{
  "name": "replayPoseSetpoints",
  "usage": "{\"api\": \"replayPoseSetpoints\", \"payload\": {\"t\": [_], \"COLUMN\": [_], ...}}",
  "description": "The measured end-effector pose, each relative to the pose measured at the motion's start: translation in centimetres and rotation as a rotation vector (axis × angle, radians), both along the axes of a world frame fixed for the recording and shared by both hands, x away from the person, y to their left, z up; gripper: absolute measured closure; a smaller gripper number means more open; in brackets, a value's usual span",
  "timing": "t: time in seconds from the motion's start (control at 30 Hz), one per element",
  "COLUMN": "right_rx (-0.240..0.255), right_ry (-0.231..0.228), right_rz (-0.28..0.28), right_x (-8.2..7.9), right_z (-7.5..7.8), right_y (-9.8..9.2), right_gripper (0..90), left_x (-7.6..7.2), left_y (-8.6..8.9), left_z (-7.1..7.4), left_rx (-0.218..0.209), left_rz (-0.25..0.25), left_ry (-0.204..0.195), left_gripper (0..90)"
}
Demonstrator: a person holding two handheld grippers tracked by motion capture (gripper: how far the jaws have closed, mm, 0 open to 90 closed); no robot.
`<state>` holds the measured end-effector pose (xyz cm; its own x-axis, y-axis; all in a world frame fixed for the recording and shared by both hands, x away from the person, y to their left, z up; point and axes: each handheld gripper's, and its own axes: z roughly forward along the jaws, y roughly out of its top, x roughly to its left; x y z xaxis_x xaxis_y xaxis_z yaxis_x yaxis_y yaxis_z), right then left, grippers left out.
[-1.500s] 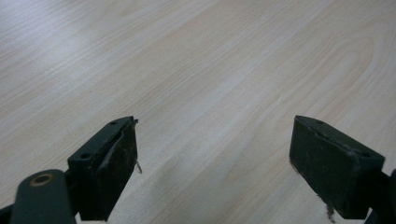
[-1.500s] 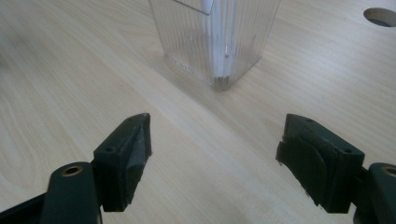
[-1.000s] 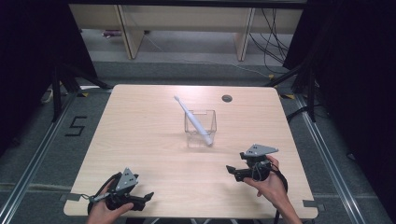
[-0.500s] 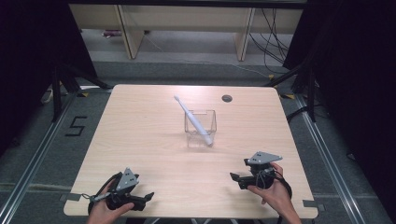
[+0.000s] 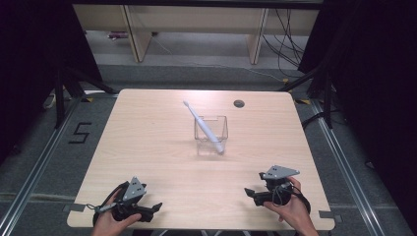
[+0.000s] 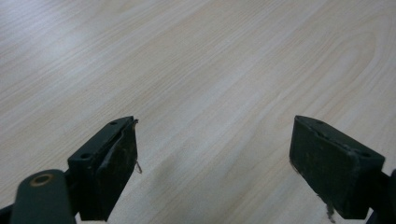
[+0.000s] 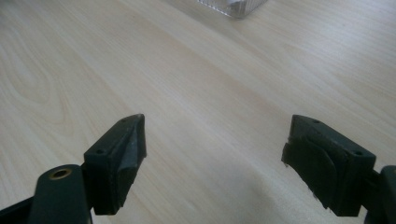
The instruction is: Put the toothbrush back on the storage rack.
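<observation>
Toothbrush [image 5: 204, 127] leaning in clear box [image 5: 211, 135] at table [image 5: 147, 128] center; L gripper [image 5: 156, 206] & R gripper [image 5: 247, 191] at near edge, both wide, empty.

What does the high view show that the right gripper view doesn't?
High view alone: the white toothbrush leaning in the clear container, its head above the rim, the left gripper and the floor around the table. Right gripper view alone: the right gripper up close, its black jaws wide apart with nothing between them. Both share the wooden table, the container's base and the right gripper.
</observation>
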<state>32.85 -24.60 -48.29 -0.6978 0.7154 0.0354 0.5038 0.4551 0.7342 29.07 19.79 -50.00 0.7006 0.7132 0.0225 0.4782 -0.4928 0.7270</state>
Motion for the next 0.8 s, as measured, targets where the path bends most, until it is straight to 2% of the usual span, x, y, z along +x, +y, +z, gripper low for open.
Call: {"api": "replayPoseSetpoints", "payload": {"t": [0.03,0.07,0.1,0.13,0.2,0.23,0.3,0.33,0.37,0.43,0.47,0.5,0.6,0.73,0.77,0.8], "right_rx": [-0.003,-0.003,-0.002,0.000,0.002,0.000,-0.001,0.003,0.004,0.008,0.010,0.010,0.009,0.012,0.003,0.010], "right_ry": [0.013,0.001,0.011,0.013,0.028,0.003,0.010,0.003,-0.010,0.006,-0.002,0.000,0.006,-0.001,-0.017,-0.002], "right_rz": [0.002,0.013,0.015,-0.001,0.001,0.013,0.024,0.016,0.034,0.019,0.020,0.026,0.015,0.022,0.014,0.011], "right_x": [-0.1,-0.1,-0.2,-0.5,-0.7,-0.7,-0.9,-1.1,-1.0,-1.5,-1.5,-1.6,-1.8,-1.8,-1.8,-1.8], "right_z": [0.0,-0.2,-0.2,-0.2,-0.3,-0.5,-0.5,-0.5,-0.6,-0.5,-0.5,-0.6,-0.6,-0.8,-0.7,-0.8], "right_y": [0.0,0.0,0.0,0.0,-0.1,-0.1,-0.3,-0.3,-0.3,-0.3,-0.3,-0.4,-0.5,-0.9,-1.0,-1.0], "right_gripper": [18.6,18.5,18.2,17.9,17.2,16.7,16.4,16.4,16.4,16.4,16.4,16.4,16.4,16.4,16.4,16.4], "left_x": [0.0,0.0,0.0,0.0,0.0,0.0,0.0,0.0,0.0,0.0,0.0,0.0,0.0,0.0,0.0,0.0], "left_y": [0.0,0.0,0.0,-0.1,0.0,-0.1,0.0,0.0,0.0,0.0,0.0,0.0,0.0,0.1,0.1,0.1], "left_z": [0.0,0.0,0.0,0.0,0.0,0.0,0.0,0.0,0.0,0.0,0.0,0.1,0.0,0.1,0.1,0.1], "left_rx": [0.005,0.005,0.008,-0.002,0.004,-0.001,-0.001,-0.002,-0.005,-0.006,-0.005,0.012,0.002,0.016,0.016,0.018], "left_rz": [0.004,0.001,0.002,0.002,0.004,0.004,0.002,0.003,0.003,0.004,0.004,-0.001,0.005,-0.002,-0.002,-0.004], "left_ry": [-0.003,-0.001,-0.003,-0.002,-0.004,-0.002,-0.001,-0.001,-0.002,-0.002,-0.002,-0.003,-0.005,-0.005,-0.006,-0.005], "left_gripper": [14.8,14.9,14.8,14.9,14.9,14.9,14.8,14.9,14.8,14.8,14.8,14.9,14.9,14.9,14.9,14.9]}}
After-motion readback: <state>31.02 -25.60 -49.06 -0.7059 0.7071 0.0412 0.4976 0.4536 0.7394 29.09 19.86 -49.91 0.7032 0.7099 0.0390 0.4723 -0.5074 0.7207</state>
